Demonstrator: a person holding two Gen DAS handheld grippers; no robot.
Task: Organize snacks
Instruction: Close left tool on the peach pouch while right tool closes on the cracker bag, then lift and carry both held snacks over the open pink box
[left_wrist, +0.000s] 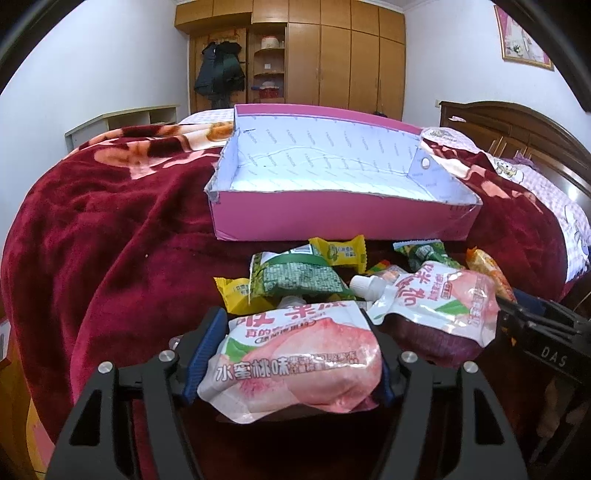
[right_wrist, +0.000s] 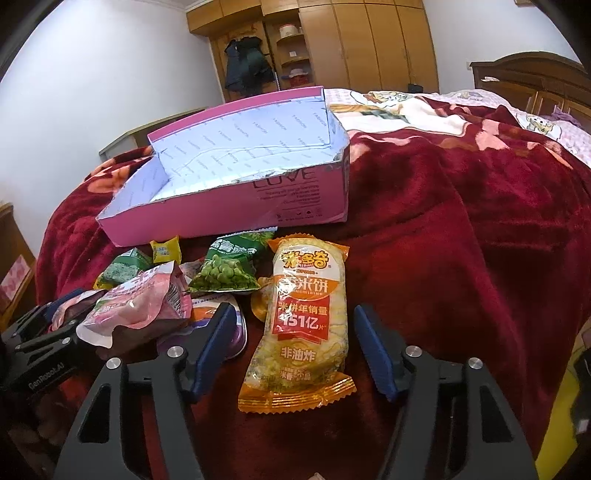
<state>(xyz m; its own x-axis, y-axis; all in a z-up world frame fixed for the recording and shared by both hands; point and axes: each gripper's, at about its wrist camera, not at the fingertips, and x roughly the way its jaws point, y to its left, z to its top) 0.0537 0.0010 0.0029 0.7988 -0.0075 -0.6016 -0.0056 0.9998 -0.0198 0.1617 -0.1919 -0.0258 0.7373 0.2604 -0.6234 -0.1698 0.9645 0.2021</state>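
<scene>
**A:** What does the left wrist view give you that the right one doesn't?

**B:** The left gripper (left_wrist: 293, 354) itself, clamped on a peach jelly pouch (left_wrist: 295, 365): both blue pads press into its sides and the pack bulges between them. A second peach pouch (left_wrist: 436, 299) with a white screw cap lies just to its right, on the red blanket (left_wrist: 110, 240). Behind them sit a green pea packet (left_wrist: 295, 277) and two small yellow candies (left_wrist: 340, 251).

**A:** And the right wrist view?

**B:** There the right gripper (right_wrist: 295, 343) stands apart, its pads either side of an orange rice cracker pack (right_wrist: 306, 325) without touching it. The pack lies lengthwise on the blanket between the fingers. That pack shows only as an orange sliver at the far right of the left view.

**A:** The box?

**B:** Both views show the pink box (left_wrist: 332, 218), open-topped, empty, white-lined, resting on the bed beyond the snack pile. Only the right view shows the printed lettering on its front wall. A purple-rimmed cup (right_wrist: 225, 325) under the snacks, beside the right gripper's left finger, also appears only there.

**A:** Do the grippers see each other?

**B:** Yes, each appears at the edge of the other's view.
</scene>
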